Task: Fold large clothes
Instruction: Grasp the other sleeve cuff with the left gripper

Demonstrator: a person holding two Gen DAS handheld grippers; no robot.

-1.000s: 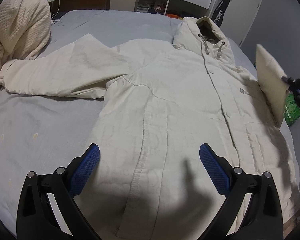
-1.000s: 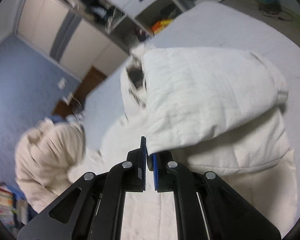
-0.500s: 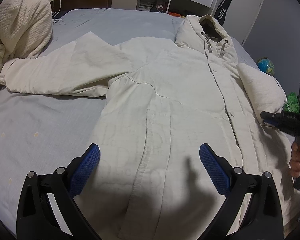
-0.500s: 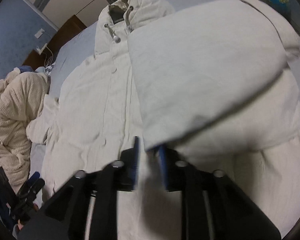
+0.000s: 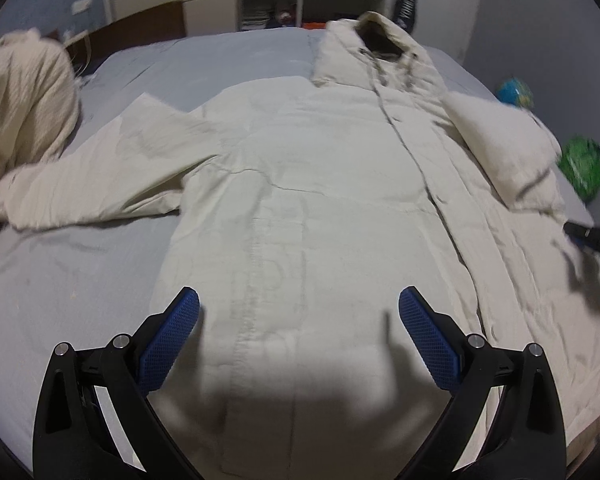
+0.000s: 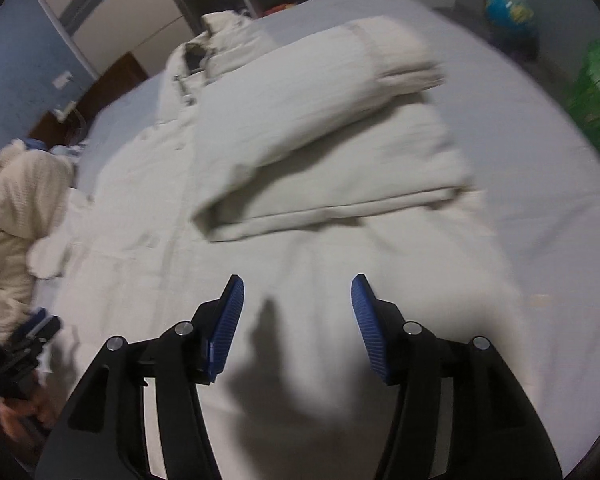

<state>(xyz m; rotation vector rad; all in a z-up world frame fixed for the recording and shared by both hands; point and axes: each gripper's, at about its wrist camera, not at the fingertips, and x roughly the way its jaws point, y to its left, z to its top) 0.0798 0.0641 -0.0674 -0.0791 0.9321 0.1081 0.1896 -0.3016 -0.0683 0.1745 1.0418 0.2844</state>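
One sleeve lies folded across the coat; the nine-o'clock sleeve remains. Both claws, left and right, spread, the right's jaws just opened, empty.

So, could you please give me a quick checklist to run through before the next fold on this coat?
1. Right gripper clear of cloth: ok, jaws just opened, nothing between them.
2. Folded sleeve resting on the coat front: ok.
3. Other sleeve folded in: not ok, spread on the bed.
4. Left gripper open, empty: ok.
5. Knitted blanket clear of that sleeve's cuff: cannot tell.
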